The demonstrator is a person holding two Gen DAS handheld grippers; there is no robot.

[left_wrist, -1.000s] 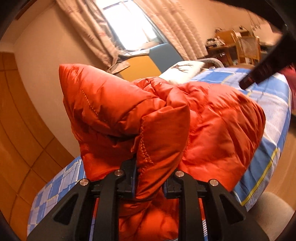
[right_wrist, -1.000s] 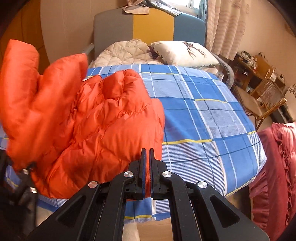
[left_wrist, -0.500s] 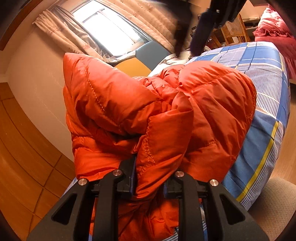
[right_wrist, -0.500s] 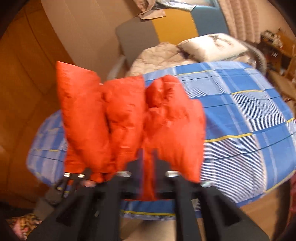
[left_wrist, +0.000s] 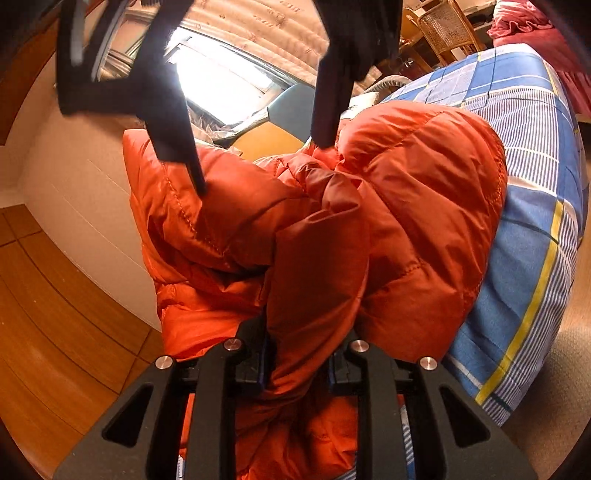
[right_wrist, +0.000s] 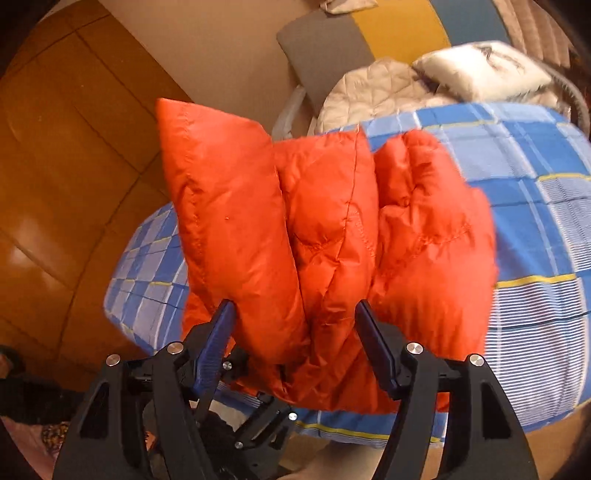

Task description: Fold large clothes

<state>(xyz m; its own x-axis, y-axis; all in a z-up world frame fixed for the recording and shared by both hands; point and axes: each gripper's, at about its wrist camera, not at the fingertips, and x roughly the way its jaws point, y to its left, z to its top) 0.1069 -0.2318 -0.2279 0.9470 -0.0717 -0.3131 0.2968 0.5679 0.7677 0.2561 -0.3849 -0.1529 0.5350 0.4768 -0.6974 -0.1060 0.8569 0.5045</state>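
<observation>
On the bed: an orange puffer jacket [left_wrist: 406, 221] lies bunched in thick folds on a blue checked bedspread [left_wrist: 532, 258], near the bed's corner.

Left wrist view, left gripper [left_wrist: 301, 360]: its black jaws pinch a thick fold of the jacket; the padded fabric bulges up between and above them.
Left wrist view, jacket: it fills the middle of the picture, quilted and shiny, with the bedspread to its right.
Left wrist view, right gripper [left_wrist: 258, 166]: it comes in from above, jaws spread, its two dark fingertips at the jacket's upper folds, one on the left and one near the middle.
Left wrist view, room: a bright window [left_wrist: 221, 85] with curtains behind, a wicker chair [left_wrist: 447, 29] at upper right, wooden panelling at left.

Right wrist view, right gripper [right_wrist: 295, 332]: its jaws are opening, blue pads spread wide; jacket folds stand between them, whether the pads touch them I cannot tell.
Right wrist view, jacket [right_wrist: 332, 240]: three upright puffy folds side by side.
Right wrist view, left gripper: part of it shows below the jacket, in shadow.
Right wrist view, bed head: a white pillow [right_wrist: 484, 70] and a pale quilted cover [right_wrist: 376, 88] lie beyond the jacket.
</observation>
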